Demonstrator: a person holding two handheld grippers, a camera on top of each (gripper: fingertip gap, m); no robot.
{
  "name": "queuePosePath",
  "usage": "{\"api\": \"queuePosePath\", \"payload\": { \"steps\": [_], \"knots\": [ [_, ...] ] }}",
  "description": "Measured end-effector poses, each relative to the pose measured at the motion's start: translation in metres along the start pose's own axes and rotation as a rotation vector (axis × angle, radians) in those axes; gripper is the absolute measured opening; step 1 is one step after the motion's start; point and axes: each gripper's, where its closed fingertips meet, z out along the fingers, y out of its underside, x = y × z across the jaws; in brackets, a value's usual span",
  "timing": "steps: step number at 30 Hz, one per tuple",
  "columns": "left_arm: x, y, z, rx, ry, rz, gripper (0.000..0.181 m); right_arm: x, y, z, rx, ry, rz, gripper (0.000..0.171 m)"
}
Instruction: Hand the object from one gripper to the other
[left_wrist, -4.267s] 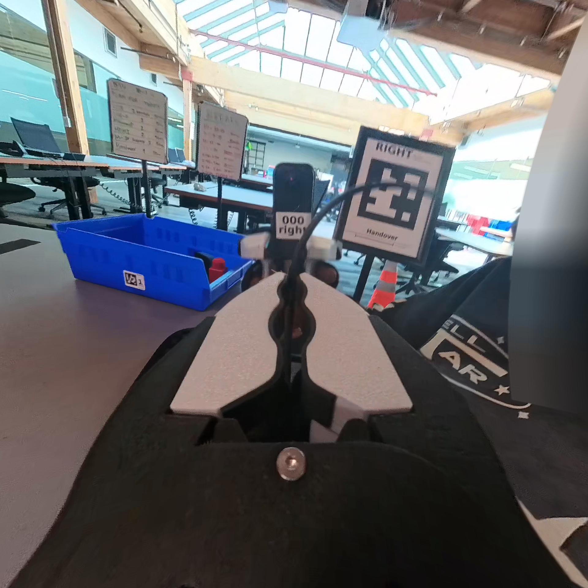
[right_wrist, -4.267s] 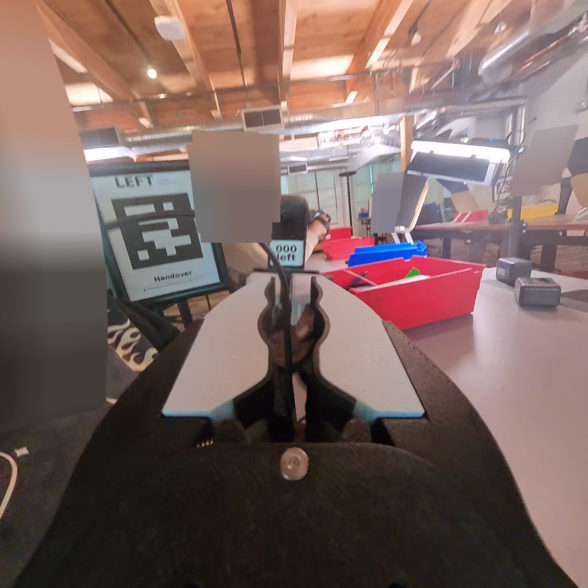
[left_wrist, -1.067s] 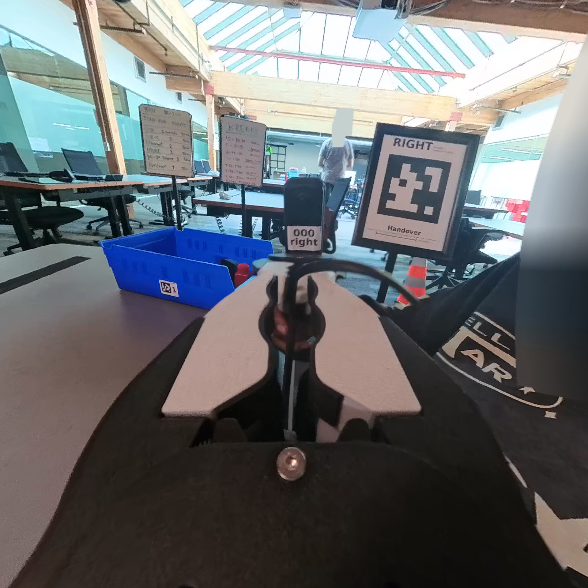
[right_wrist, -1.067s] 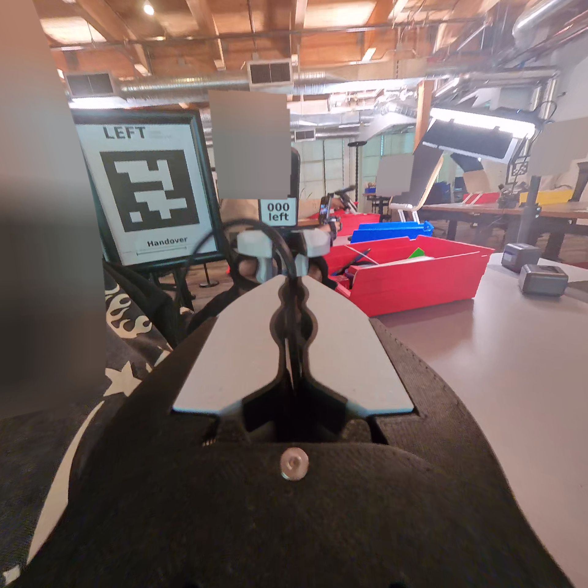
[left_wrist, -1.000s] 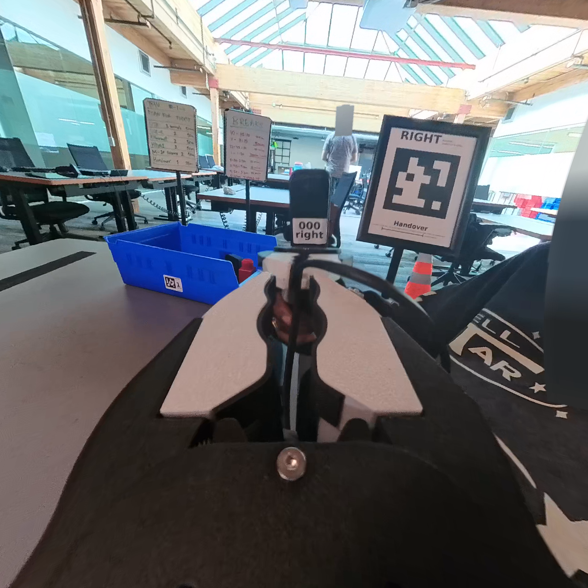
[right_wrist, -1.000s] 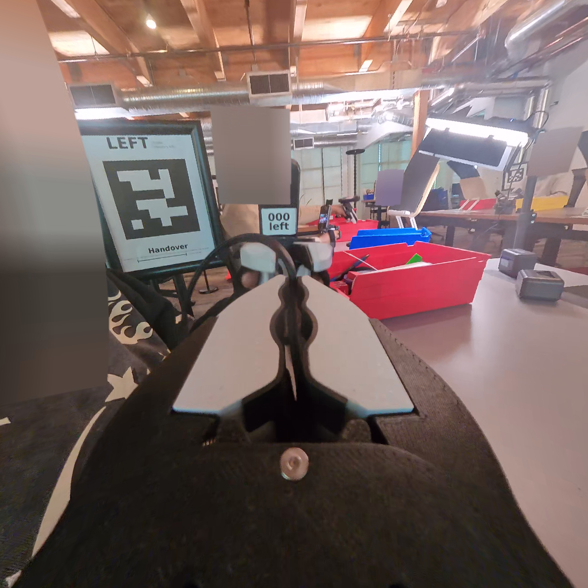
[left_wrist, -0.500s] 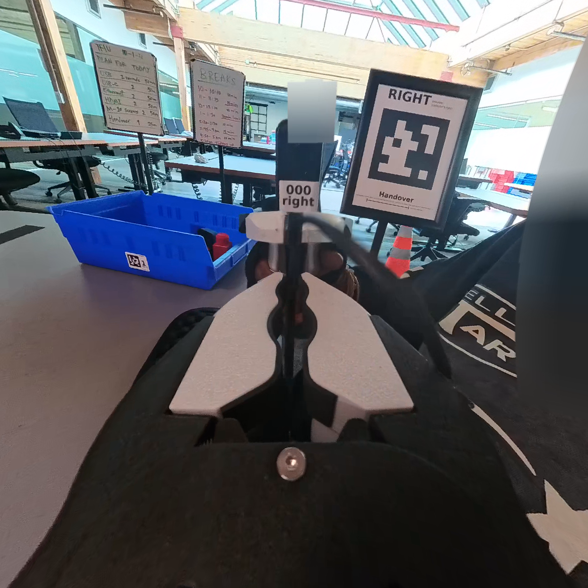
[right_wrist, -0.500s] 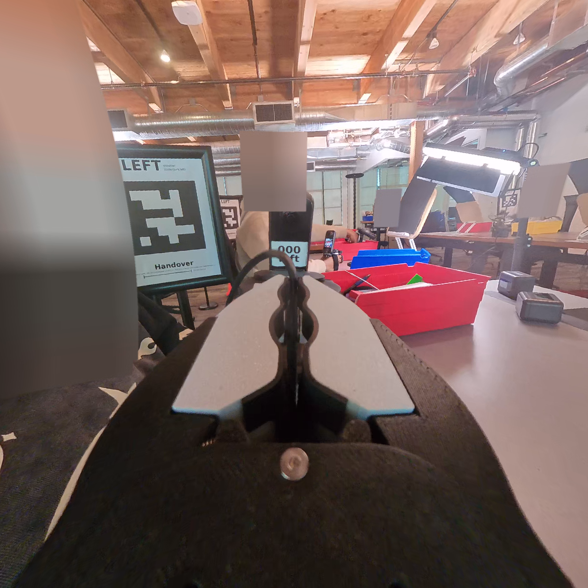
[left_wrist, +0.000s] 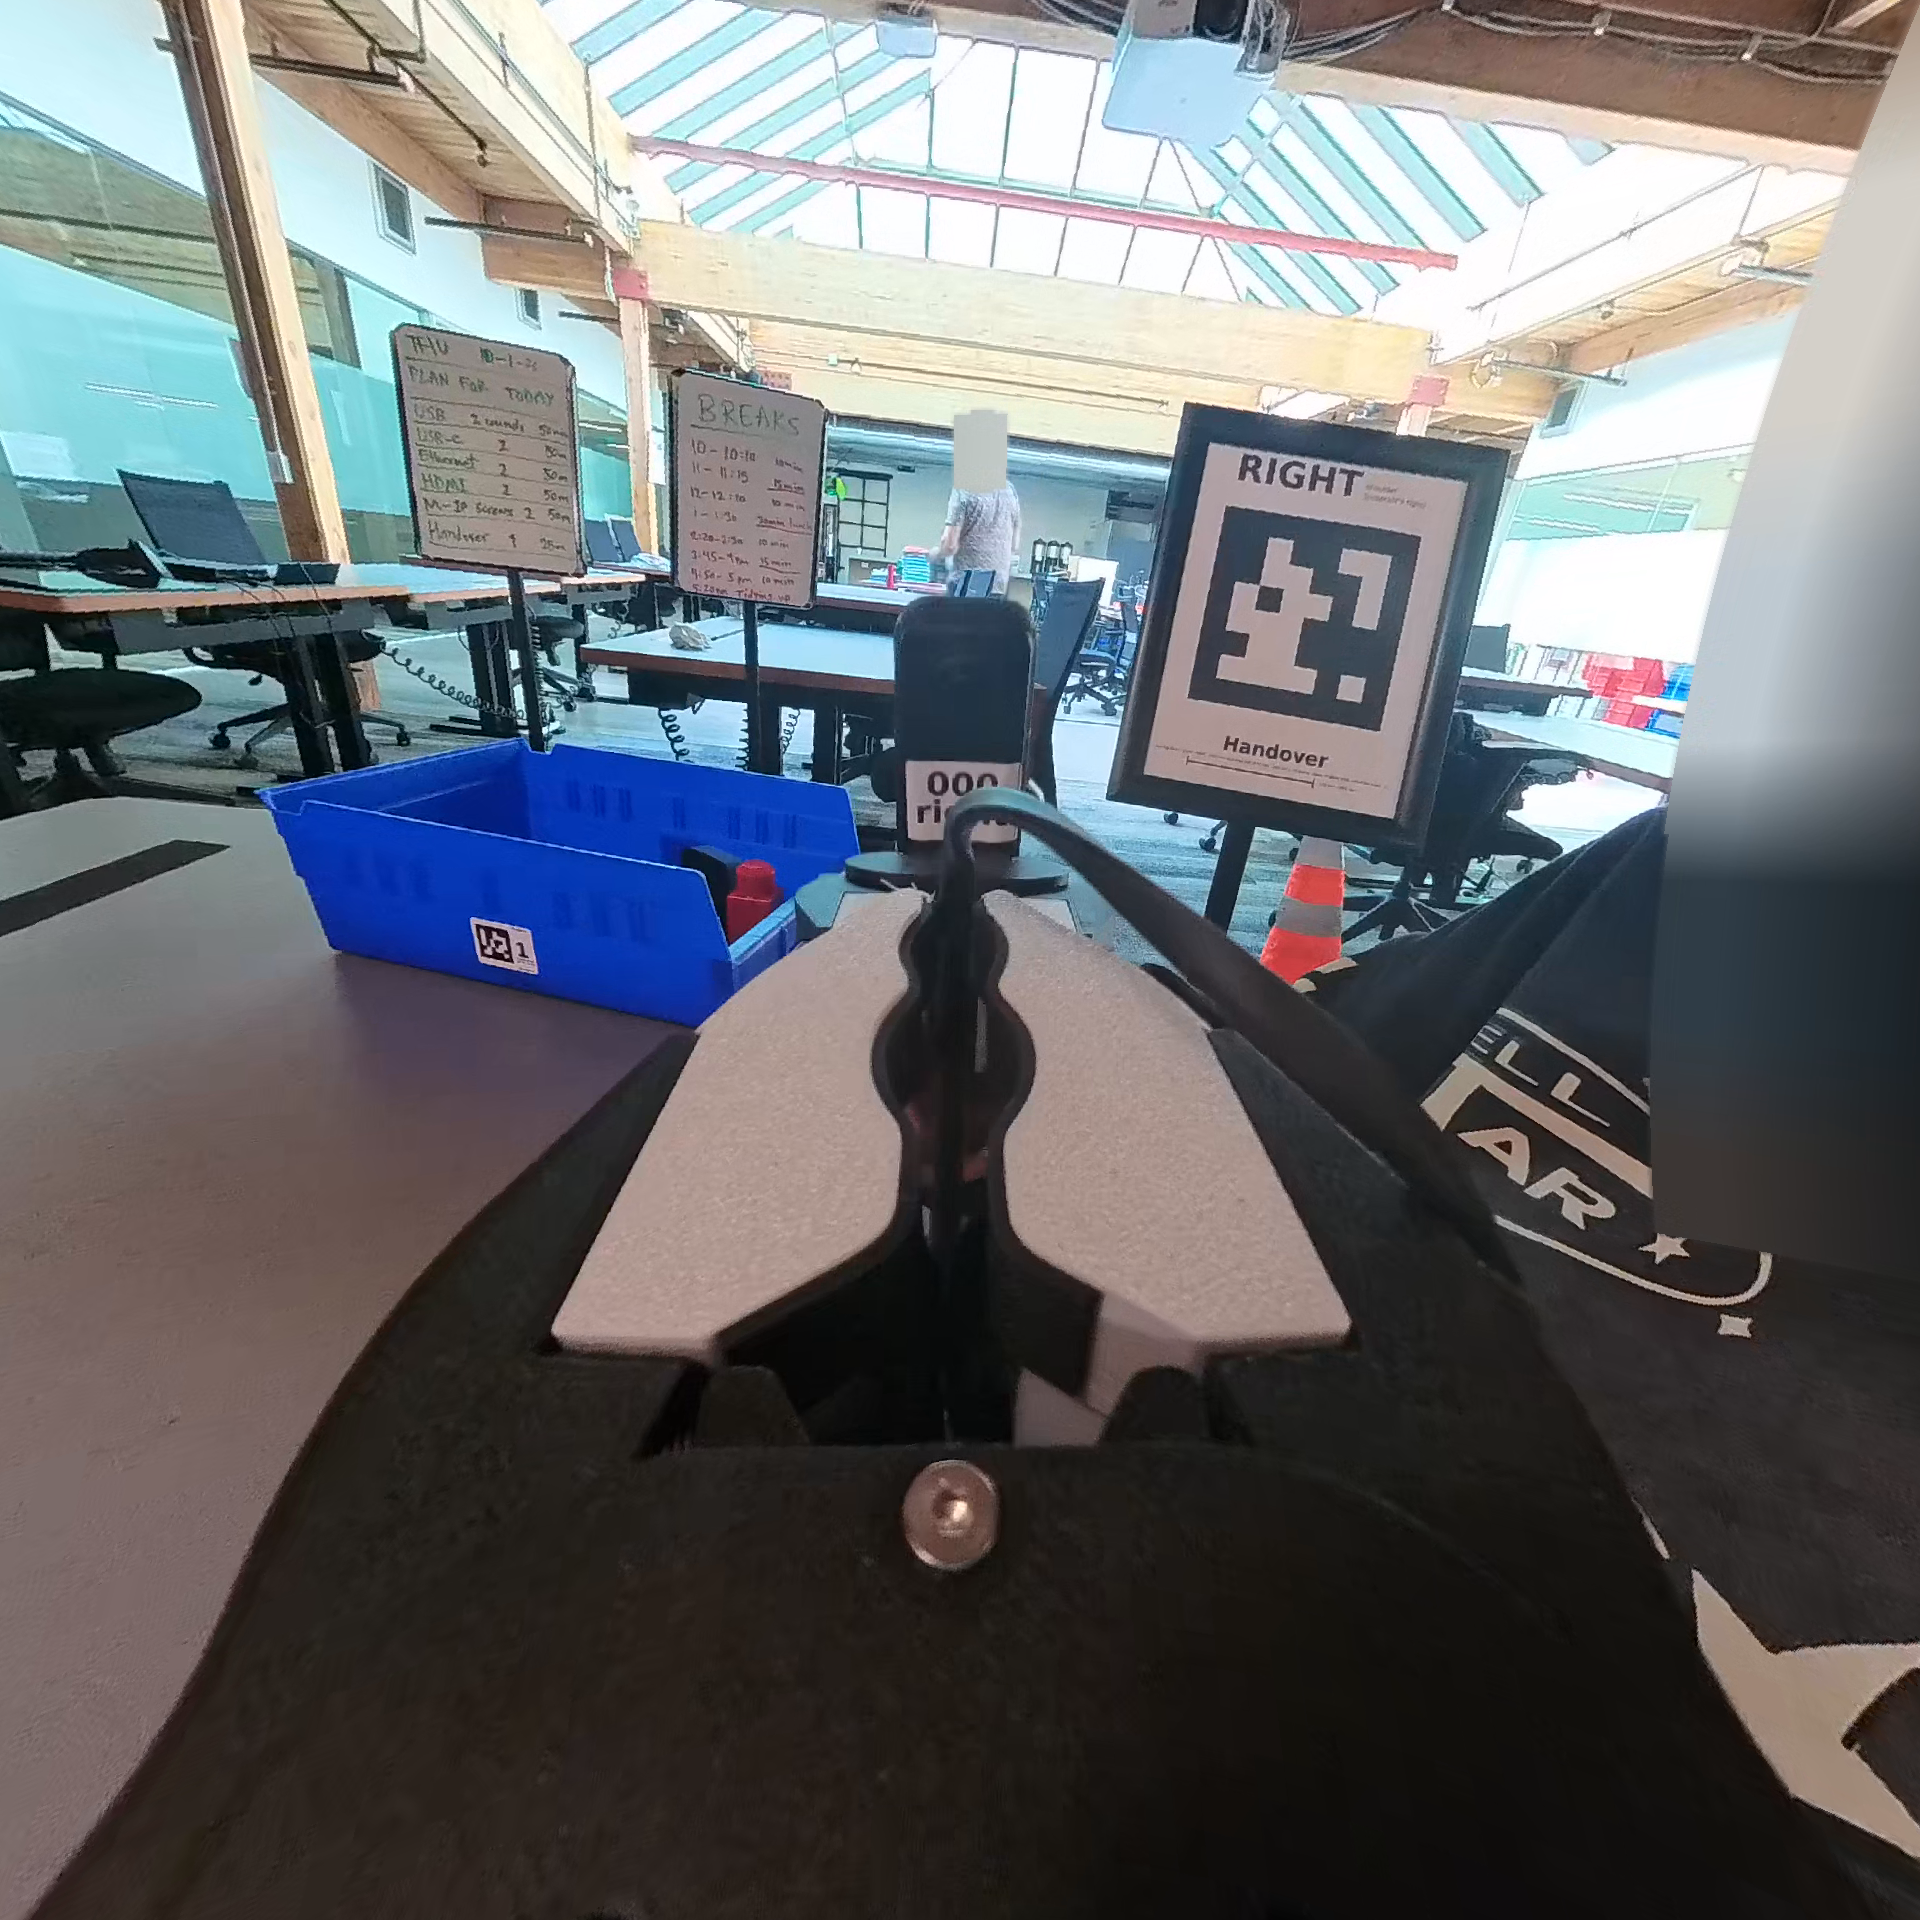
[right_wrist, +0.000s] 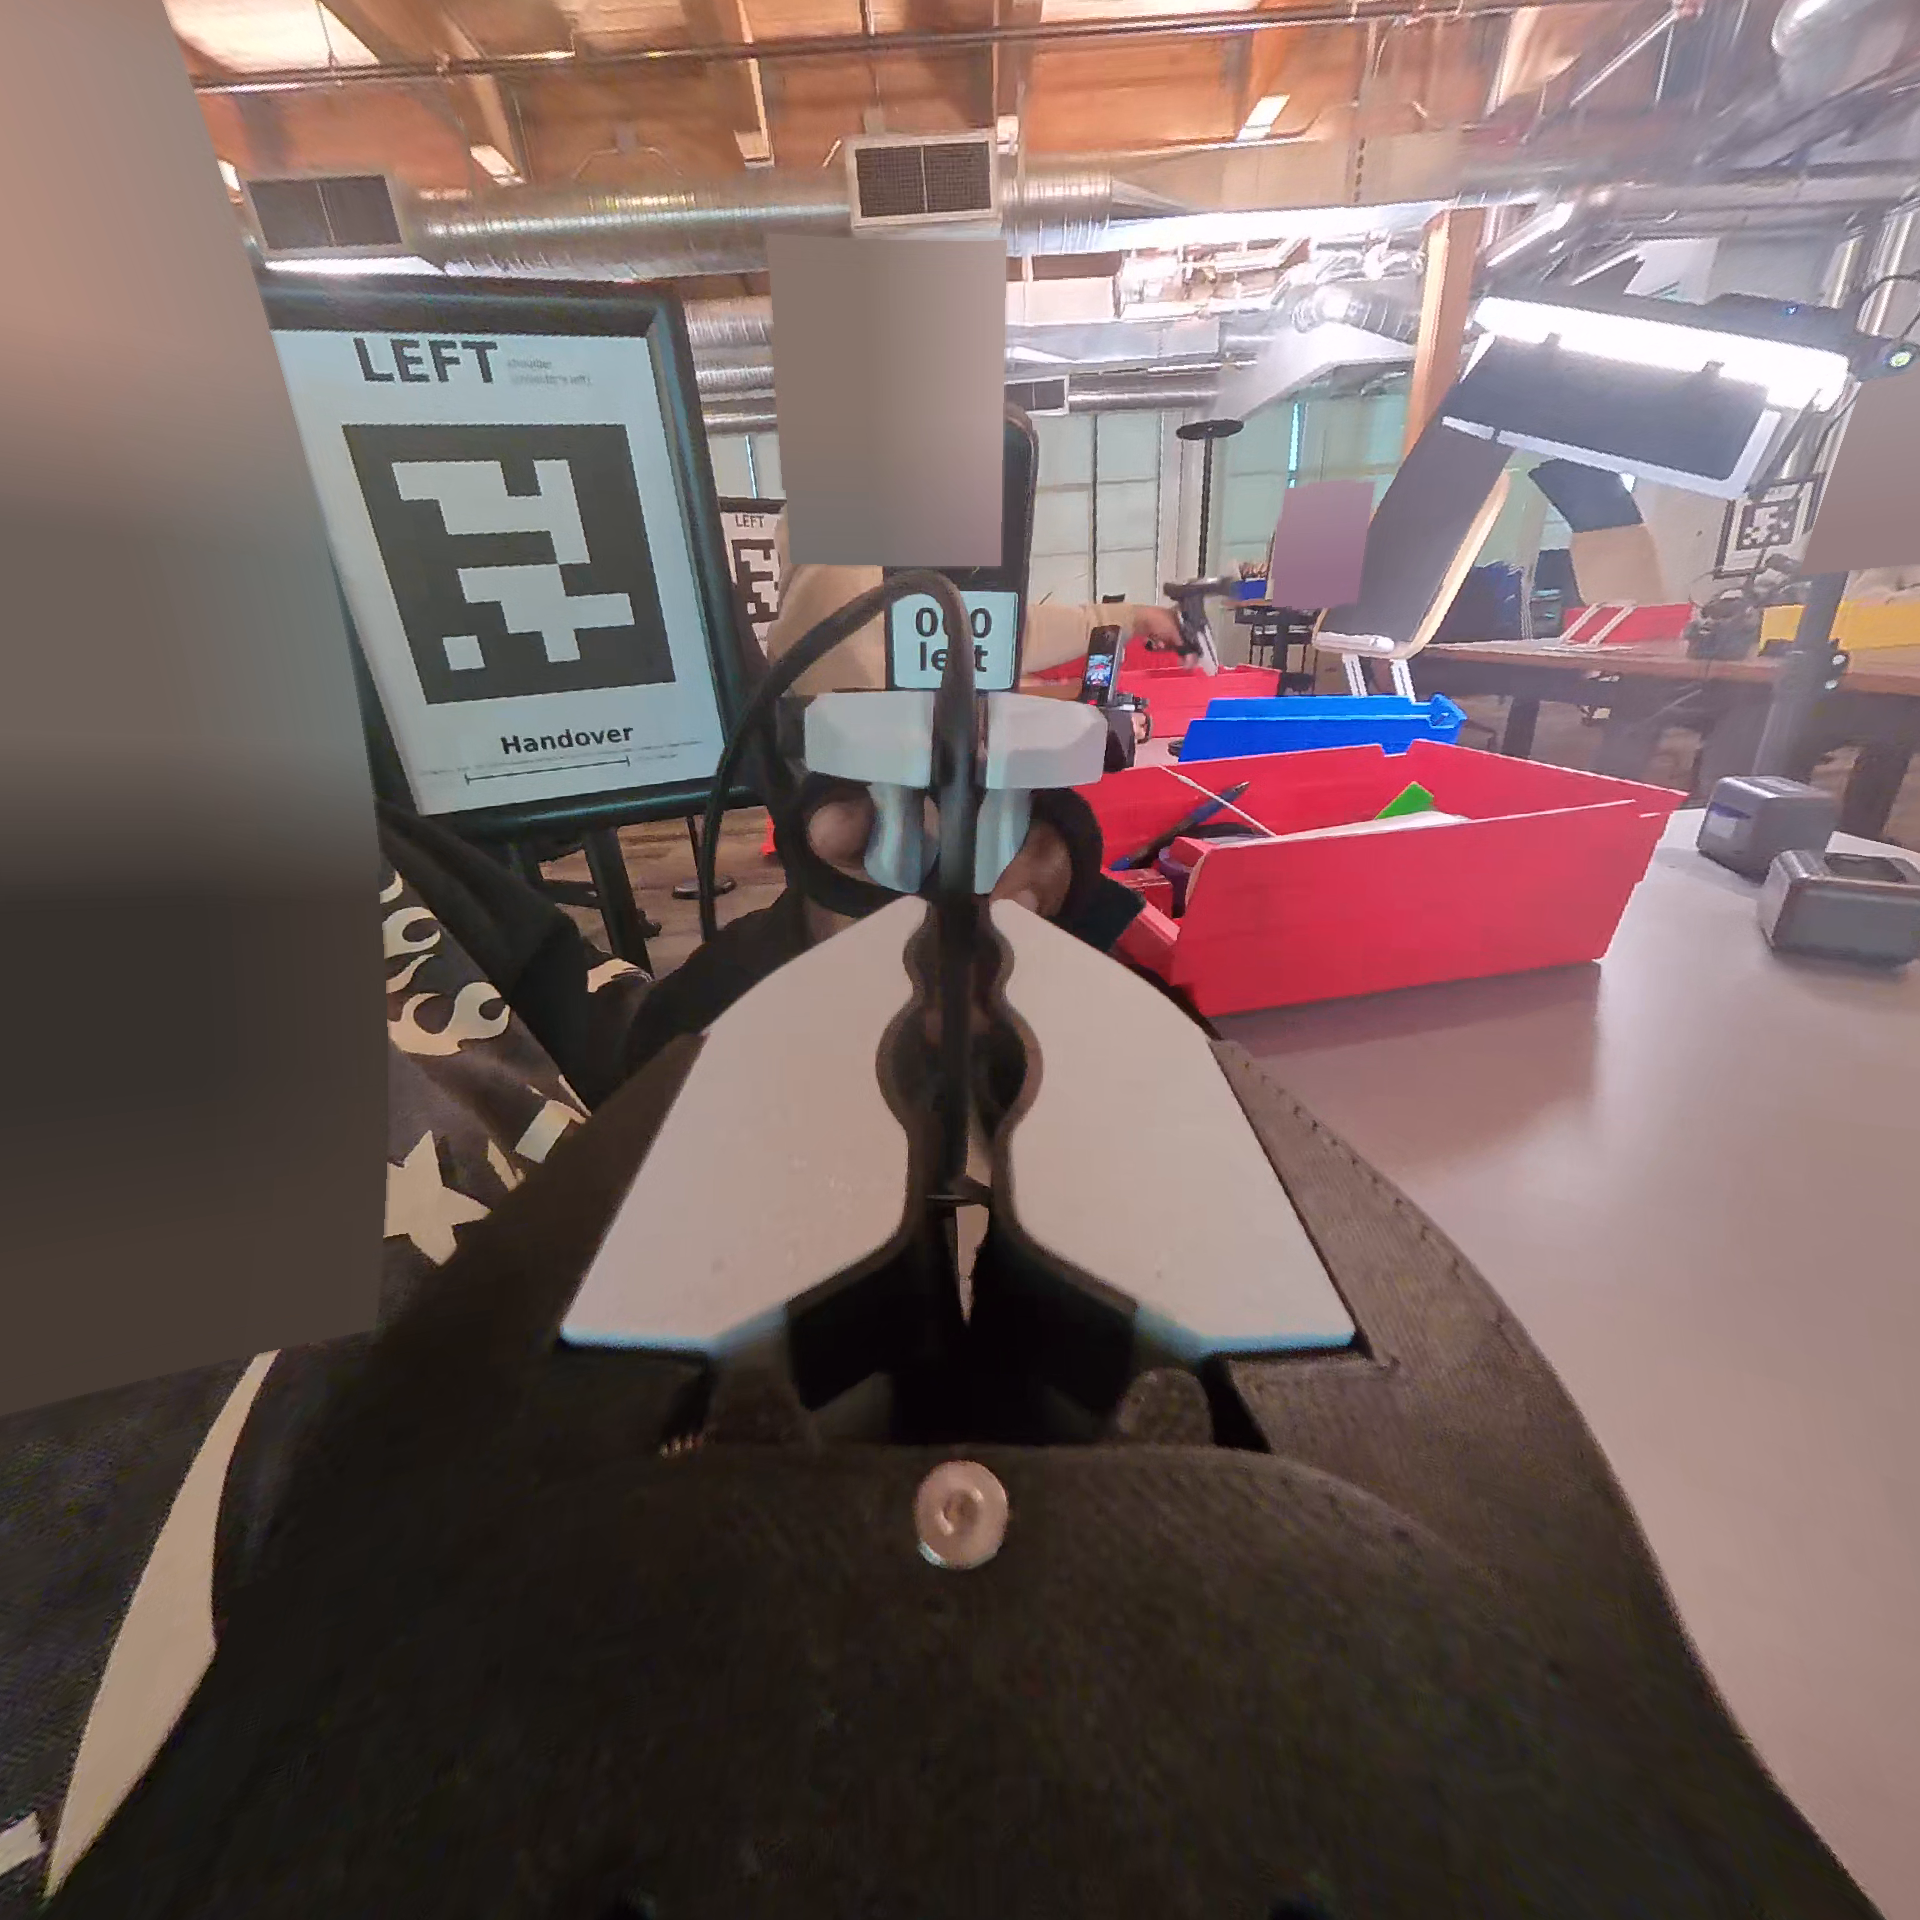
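Skylit workshop space stretches behind a grey surface (left_wrist: 187, 1195), with 2 whiteboards on stands (left_wrist: 488, 457) far left, then a blue bin (left_wrist: 520, 873) on the surface, and a framed marker sign (left_wrist: 1304, 623) to the right.

Nearest the lens, the left hand-held gripper (left_wrist: 951, 914) has its 2 white fingers (left_wrist: 790, 1101) pressed together on a thin black cable (left_wrist: 1195, 935), which rises out of the tips, bends over and trails down to the right. Just past those tips stands the right hand-held gripper (left_wrist: 961, 862), facing back.

From the right wrist view, another framed marker sign (right_wrist: 509, 561) stands on the left, the left hand-held gripper (right_wrist: 940, 831) sits just beyond the tips, and a red bin (right_wrist: 1403, 914) rests on the surface to the right. The right hand-held gripper (right_wrist: 956, 920) is also closed, pinching the same cable (right_wrist: 769, 665), which loops up and left.

Both seem to hold the cable at once, so the transfer looks about halfway: the receiving grasp is made, one release is left. Which one must let go, I cannot tell.
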Motion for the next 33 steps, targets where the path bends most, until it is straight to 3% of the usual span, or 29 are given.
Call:
{"api": "queuePosePath", "payload": {
  "steps": [6,17,25,33],
  "knots": [
    [-0.005,0.011,0.001,-0.071,-0.027,0.033,0.02,0.003,-0.014,-0.006,0.063,0.017,0.0,0.006],
    [-0.006,0.032,0.005,-0.174,-0.003,0.046,0.024,0.002,-0.022,-0.009,0.092,0.028,-0.018,0.006],
    [0.002,0.044,0.016,-0.201,0.042,0.044,0.006,-0.003,-0.024,-0.008,0.102,0.013,-0.023,0.006],
    [-0.006,0.015,0.004,-0.076,-0.021,0.053,0.005,0.006,-0.027,-0.013,0.124,0.048,-0.019,0.02]
  ]
}}
